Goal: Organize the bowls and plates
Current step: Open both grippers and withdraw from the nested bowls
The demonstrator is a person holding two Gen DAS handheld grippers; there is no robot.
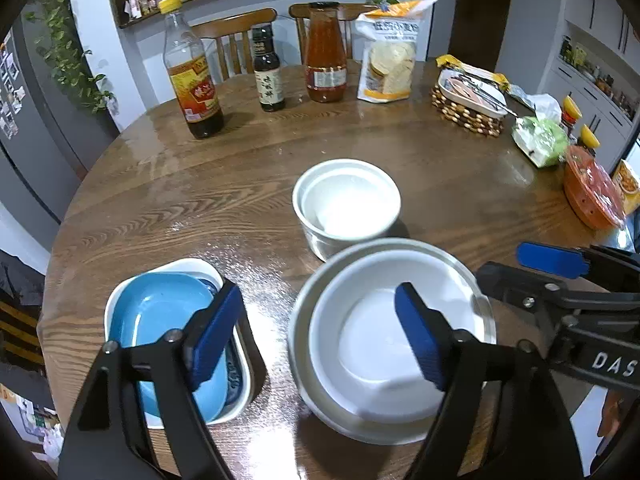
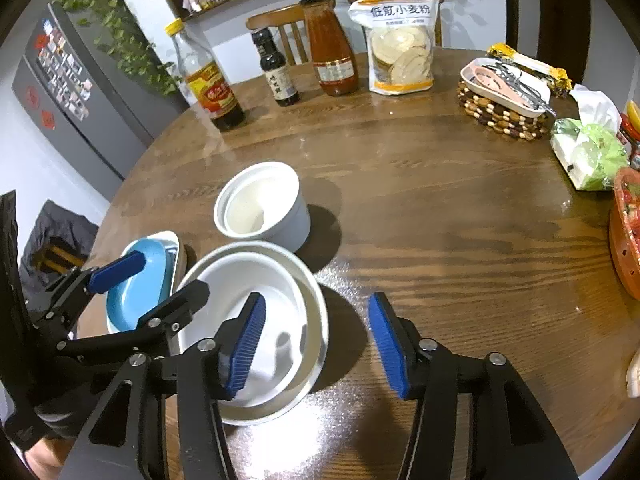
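My left gripper (image 1: 322, 336) hangs with fingers apart, nothing between them, over the gap between the blue plate (image 1: 160, 320) in its white dish (image 1: 244, 376) and the stacked white bowls (image 1: 384, 344) on the tabletop (image 1: 420, 148). My right gripper (image 2: 316, 344) stands apart too, empty. Small bowls (image 2: 262, 204) sit behind.

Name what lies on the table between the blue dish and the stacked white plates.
Nothing: only bare wood of the table separates the blue dish from the white plates. The left wrist view shows this best.
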